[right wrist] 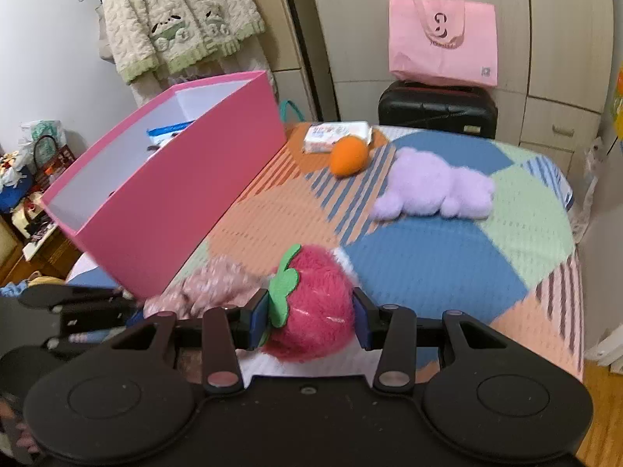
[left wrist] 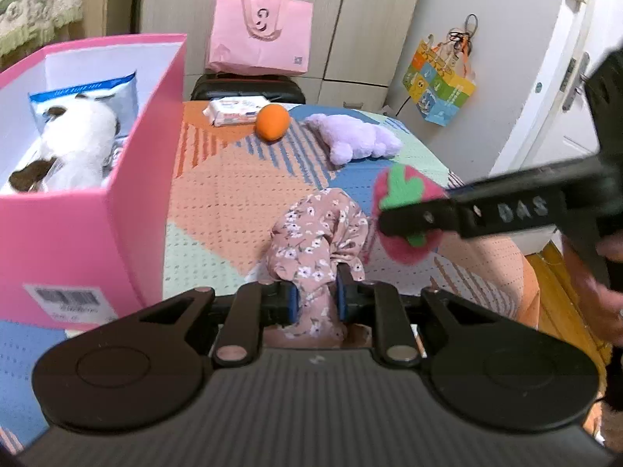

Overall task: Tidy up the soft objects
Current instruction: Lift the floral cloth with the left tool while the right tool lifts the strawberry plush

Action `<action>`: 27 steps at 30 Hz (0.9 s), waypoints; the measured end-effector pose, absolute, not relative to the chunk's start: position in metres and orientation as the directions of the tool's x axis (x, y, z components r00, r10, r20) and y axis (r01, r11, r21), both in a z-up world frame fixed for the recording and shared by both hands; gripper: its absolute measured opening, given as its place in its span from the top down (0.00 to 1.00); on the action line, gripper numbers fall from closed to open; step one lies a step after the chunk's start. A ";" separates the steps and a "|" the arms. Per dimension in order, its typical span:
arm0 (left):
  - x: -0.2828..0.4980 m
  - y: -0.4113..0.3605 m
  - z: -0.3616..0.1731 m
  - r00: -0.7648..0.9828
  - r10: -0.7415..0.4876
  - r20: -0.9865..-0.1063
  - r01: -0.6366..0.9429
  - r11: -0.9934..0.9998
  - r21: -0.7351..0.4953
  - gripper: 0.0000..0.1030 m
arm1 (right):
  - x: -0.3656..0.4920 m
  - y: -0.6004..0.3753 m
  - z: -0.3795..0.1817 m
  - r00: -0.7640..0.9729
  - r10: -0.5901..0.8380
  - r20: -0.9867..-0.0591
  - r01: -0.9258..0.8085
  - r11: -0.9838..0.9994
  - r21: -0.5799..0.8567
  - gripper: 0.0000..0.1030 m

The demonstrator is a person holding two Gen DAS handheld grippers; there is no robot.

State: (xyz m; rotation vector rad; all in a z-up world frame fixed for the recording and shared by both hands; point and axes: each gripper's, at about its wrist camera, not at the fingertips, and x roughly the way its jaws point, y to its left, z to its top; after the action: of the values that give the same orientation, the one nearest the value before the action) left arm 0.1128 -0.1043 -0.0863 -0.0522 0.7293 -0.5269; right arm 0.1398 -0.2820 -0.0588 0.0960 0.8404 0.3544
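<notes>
Two claws clamped, left claw (left wrist: 317,297) on floral cloth (left wrist: 317,241), right claw (right wrist: 311,317) on strawberry plush (right wrist: 311,303), pink box (left wrist: 78,233) (white plush dog (left wrist: 78,144) inside)

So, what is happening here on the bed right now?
A person is tidying soft things with two handheld grippers. The left gripper is shut on a floral pink cloth, and the right gripper is shut on a plush strawberry. The pink box already holds a white plush toy. An orange plush ball and a purple plush lie on the bed cover.
</notes>
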 end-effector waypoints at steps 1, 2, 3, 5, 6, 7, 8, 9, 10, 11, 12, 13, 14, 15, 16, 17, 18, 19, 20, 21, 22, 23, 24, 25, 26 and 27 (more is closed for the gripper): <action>0.112 -0.102 -0.087 0.617 -0.476 -0.627 0.436 0.870 -0.231 0.83 | 0.134 -0.280 -0.059 0.614 0.337 -0.714 -0.267 0.940 0.214 0.52; 0.111 -0.100 -0.088 0.612 -0.477 -0.631 0.434 0.869 -0.236 0.82 | 0.128 -0.277 -0.058 0.615 0.333 -0.715 -0.272 0.941 0.204 0.52; 0.110 -0.097 -0.088 0.609 -0.478 -0.633 0.433 0.869 -0.240 0.82 | 0.122 -0.274 -0.058 0.614 0.332 -0.716 -0.276 0.940 0.199 0.52; 0.108 -0.092 -0.087 0.608 -0.477 -0.635 0.426 0.870 -0.246 0.82 | 0.112 -0.270 -0.058 0.611 0.335 -0.717 -0.280 0.939 0.199 0.52; 0.106 -0.089 -0.085 0.608 -0.479 -0.634 0.425 0.870 -0.249 0.82 | 0.108 -0.268 -0.057 0.611 0.336 -0.716 -0.282 0.938 0.200 0.52; 0.105 -0.087 -0.084 0.607 -0.481 -0.633 0.426 0.869 -0.253 0.82 | 0.104 -0.266 -0.056 0.613 0.338 -0.714 -0.283 0.938 0.201 0.52; 0.103 -0.084 -0.082 0.605 -0.485 -0.631 0.427 0.867 -0.257 0.82 | 0.099 -0.263 -0.055 0.614 0.343 -0.711 -0.287 0.936 0.204 0.52; 0.101 -0.081 -0.080 0.603 -0.490 -0.630 0.430 0.864 -0.261 0.81 | 0.094 -0.260 -0.053 0.614 0.352 -0.706 -0.295 0.932 0.209 0.52; 0.098 -0.078 -0.078 0.601 -0.494 -0.628 0.435 0.862 -0.262 0.81 | 0.090 -0.258 -0.051 0.614 0.360 -0.702 -0.300 0.929 0.215 0.52; 0.096 -0.075 -0.076 0.601 -0.496 -0.627 0.439 0.860 -0.260 0.81 | 0.086 -0.256 -0.048 0.614 0.372 -0.697 -0.308 0.925 0.223 0.52; 0.093 -0.072 -0.073 0.604 -0.496 -0.624 0.443 0.860 -0.255 0.81 | 0.082 -0.253 -0.046 0.614 0.381 -0.691 -0.314 0.921 0.229 0.52; 0.091 -0.068 -0.070 0.610 -0.493 -0.620 0.445 0.861 -0.247 0.81 | 0.077 -0.250 -0.043 0.615 0.390 -0.685 -0.320 0.918 0.235 0.52; 0.089 -0.064 -0.068 0.616 -0.487 -0.619 0.445 0.863 -0.237 0.81 | 0.073 -0.246 -0.039 0.612 0.404 -0.680 -0.333 0.912 0.241 0.52; 0.086 -0.060 -0.065 0.622 -0.483 -0.616 0.447 0.865 -0.227 0.81 | 0.069 -0.243 -0.036 0.610 0.417 -0.674 -0.345 0.905 0.248 0.52; 0.083 -0.054 -0.062 0.626 -0.484 -0.611 0.451 0.864 -0.222 0.81 | 0.065 -0.239 -0.032 0.607 0.429 -0.669 -0.355 0.899 0.254 0.52; 0.080 -0.047 -0.058 0.629 -0.487 -0.605 0.455 0.862 -0.221 0.81 | 0.062 -0.235 -0.029 0.604 0.442 -0.663 -0.367 0.893 0.261 0.52; 0.078 -0.042 -0.054 0.631 -0.490 -0.602 0.459 0.861 -0.220 0.81 | 0.059 -0.231 -0.025 0.602 0.454 -0.657 -0.377 0.887 0.268 0.52; 0.075 -0.036 -0.050 0.632 -0.492 -0.599 0.462 0.859 -0.219 0.81 | 0.058 -0.226 -0.022 0.599 0.465 -0.652 -0.386 0.881 0.274 0.52; 0.073 -0.030 -0.046 0.632 -0.496 -0.595 0.466 0.857 -0.219 0.81 | 0.055 -0.222 -0.018 0.596 0.480 -0.644 -0.399 0.873 0.282 0.52; 0.070 -0.023 -0.041 0.634 -0.497 -0.593 0.469 0.856 -0.216 0.81 | 0.054 -0.218 -0.015 0.593 0.491 -0.638 -0.408 0.866 0.288 0.52; 0.067 -0.017 -0.036 0.639 -0.496 -0.588 0.472 0.856 -0.209 0.81 | 0.054 -0.214 -0.012 0.589 0.502 -0.633 -0.418 0.860 0.293 0.52; 0.064 -0.013 -0.031 0.646 -0.494 -0.582 0.474 0.857 -0.201 0.81 | 0.054 -0.208 -0.008 0.585 0.516 -0.626 -0.431 0.851 0.300 0.52; 0.062 -0.007 -0.025 0.653 -0.492 -0.576 0.477 0.858 -0.192 0.81 | 0.053 -0.204 -0.005 0.583 0.526 -0.619 -0.441 0.845 0.303 0.52; 0.059 -0.001 -0.020 0.658 -0.493 -0.569 0.480 0.857 -0.188 0.81 | 0.053 -0.199 -0.001 0.583 0.535 -0.612 -0.452 0.839 0.303 0.52; 0.058 0.003 -0.015 0.662 -0.495 -0.563 0.482 0.856 -0.186 0.81 | 0.053 -0.193 0.003 0.585 0.541 -0.604 -0.463 0.834 0.298 0.52; 0.056 0.008 -0.008 0.668 -0.495 -0.555 0.485 0.856 -0.180 0.81 | 0.054 -0.188 0.007 0.590 0.547 -0.594 -0.475 0.830 0.292 0.52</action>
State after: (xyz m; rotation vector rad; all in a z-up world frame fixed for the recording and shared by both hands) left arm 0.0564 0.0080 -0.0085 -0.0174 0.6307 -0.5528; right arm 0.0543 -0.1875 0.0074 0.1056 0.7274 0.5961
